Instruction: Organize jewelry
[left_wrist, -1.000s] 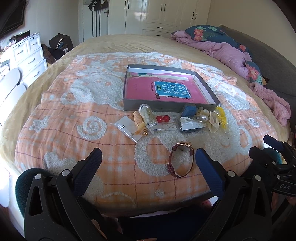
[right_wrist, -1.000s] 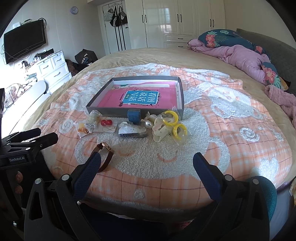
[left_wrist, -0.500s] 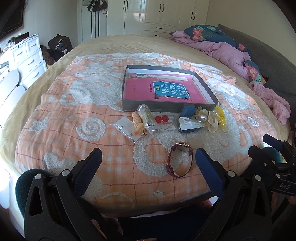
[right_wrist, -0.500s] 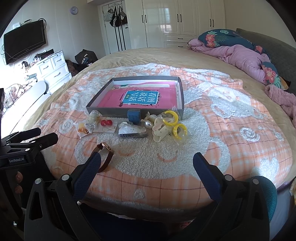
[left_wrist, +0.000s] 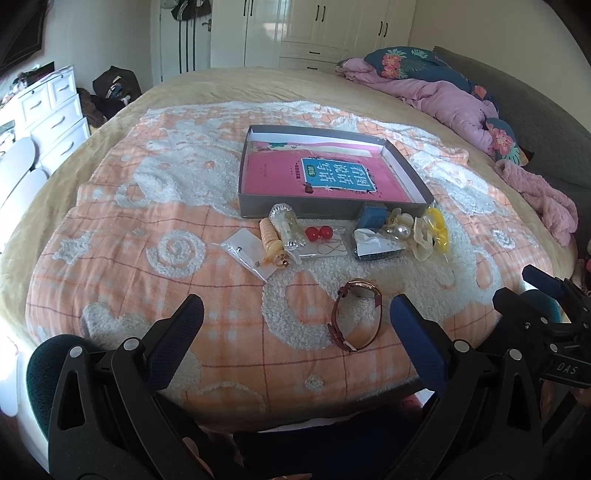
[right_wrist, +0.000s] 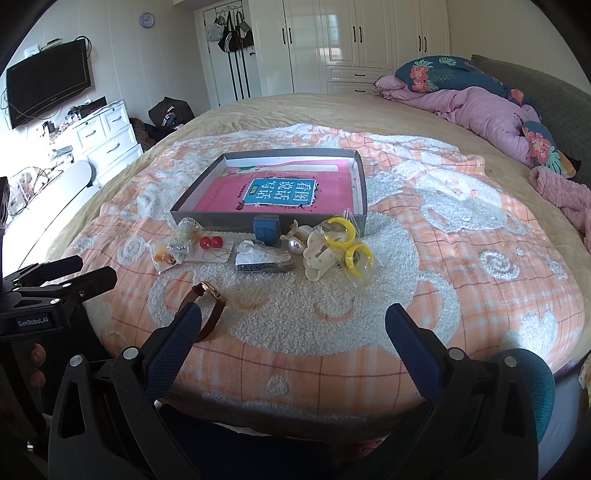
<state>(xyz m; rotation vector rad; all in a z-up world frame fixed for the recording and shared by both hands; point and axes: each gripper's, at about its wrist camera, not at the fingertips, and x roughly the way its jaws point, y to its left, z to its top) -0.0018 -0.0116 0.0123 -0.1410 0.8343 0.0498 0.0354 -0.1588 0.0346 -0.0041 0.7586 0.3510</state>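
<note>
Brown-strapped watch (left_wrist: 356, 319) just ahead of left gripper (left_wrist: 295, 332), both grippers wide apart, empty.

A bed (left_wrist: 207, 79) is covered by a tan sheet, over which an orange-and-white checked blanket (left_wrist: 155, 229) is spread. On the blanket a shallow grey box (left_wrist: 314, 210) holding a pink book is set. Just in front of the box a row of small items is laid: bagged trinkets (left_wrist: 251, 253), red beads (left_wrist: 317, 232), a blue case (left_wrist: 373, 216), yellow hoops (right_wrist: 351, 243). Nearer the bed's edge a brown-strapped watch (left_wrist: 356, 317) is placed. Pink bedding (left_wrist: 443, 99) is heaped at the far right.
</note>
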